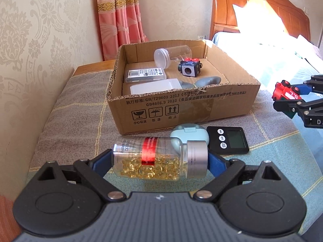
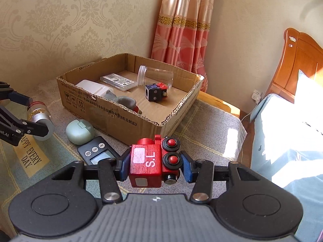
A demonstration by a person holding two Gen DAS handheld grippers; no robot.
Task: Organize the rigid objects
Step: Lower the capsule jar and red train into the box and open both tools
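Bottle [image 1: 159,159] clamped lengthwise in the left gripper [image 1: 161,161]. Right gripper [image 2: 154,166] pinches the toy train [image 2: 153,163], both near the box's [image 1: 181,109] front edge.

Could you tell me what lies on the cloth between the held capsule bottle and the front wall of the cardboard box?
A pale green round case and a black digital timer lie there, the case touching the box, clearest in the left wrist view beyond the bottle.

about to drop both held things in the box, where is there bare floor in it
Bare cardboard shows in the cardboard box on its right side, between the black cube toy and the right wall. The left side is crowded: white container, labelled case, grey object. The clear jar fills the back.
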